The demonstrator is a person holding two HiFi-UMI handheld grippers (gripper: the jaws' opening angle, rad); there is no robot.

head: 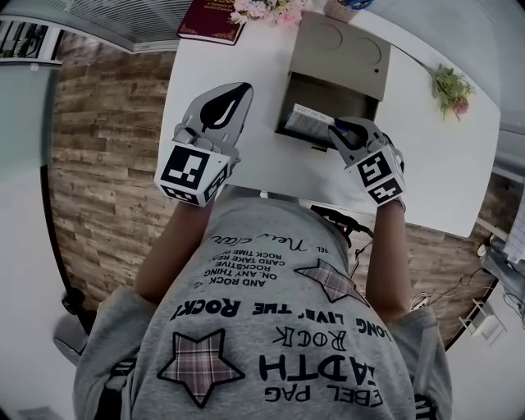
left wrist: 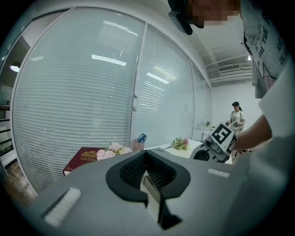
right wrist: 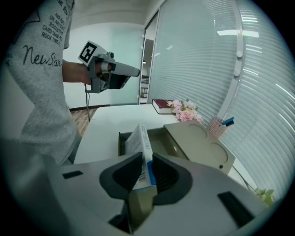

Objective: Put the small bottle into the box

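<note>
A small white-and-blue carton [right wrist: 140,147] stands on edge between the pads of my right gripper [right wrist: 146,168], which is shut on it. In the head view this carton [head: 310,123] hangs over the front rim of the open grey box [head: 328,92], whose lid [head: 344,49] lies folded back behind it. The box's hollow [right wrist: 159,140] shows just past the carton. My left gripper [head: 238,89] is held up over the white table [head: 246,156], left of the box. Its jaws are shut [left wrist: 146,159] with nothing between them. No bottle shows outside the carton.
A red book [head: 212,20] and pink flowers [head: 267,10] lie at the table's far edge. A flower sprig [head: 453,89] lies at the right. A pen cup [right wrist: 216,124] stands behind the lid. Another person [left wrist: 236,115] stands far off in the room.
</note>
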